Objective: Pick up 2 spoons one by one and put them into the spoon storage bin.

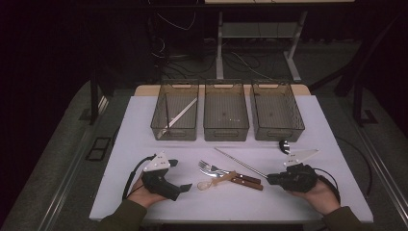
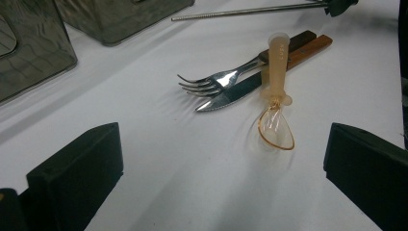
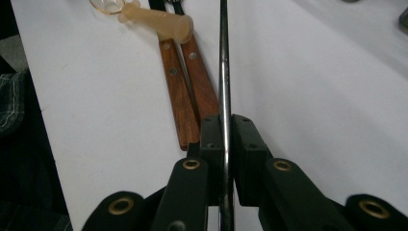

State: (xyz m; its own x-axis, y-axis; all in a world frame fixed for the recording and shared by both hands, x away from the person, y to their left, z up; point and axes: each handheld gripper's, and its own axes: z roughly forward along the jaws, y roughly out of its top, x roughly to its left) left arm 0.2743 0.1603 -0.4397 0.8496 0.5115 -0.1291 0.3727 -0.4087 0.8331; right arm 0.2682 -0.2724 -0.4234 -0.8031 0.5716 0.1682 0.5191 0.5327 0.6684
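Right gripper (image 3: 224, 132) has its jaws clamped tight on the near end of a long metal straw (image 3: 223, 62), which runs away across the white table (image 1: 144, 125) just beside the wooden handles of the fork (image 2: 216, 79) and knife (image 2: 231, 94). A translucent plastic spoon (image 2: 276, 96) lies across them. Left gripper (image 2: 221, 159) rests with jaws wide apart, nothing between them, pointed at that cutlery pile.

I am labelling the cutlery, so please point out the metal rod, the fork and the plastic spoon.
metal rod (image 3: 223, 57): right gripper view, middle of its shaft.
fork (image 2: 211, 83): left gripper view, base of its tines.
plastic spoon (image 2: 277, 62): left gripper view, its handle.
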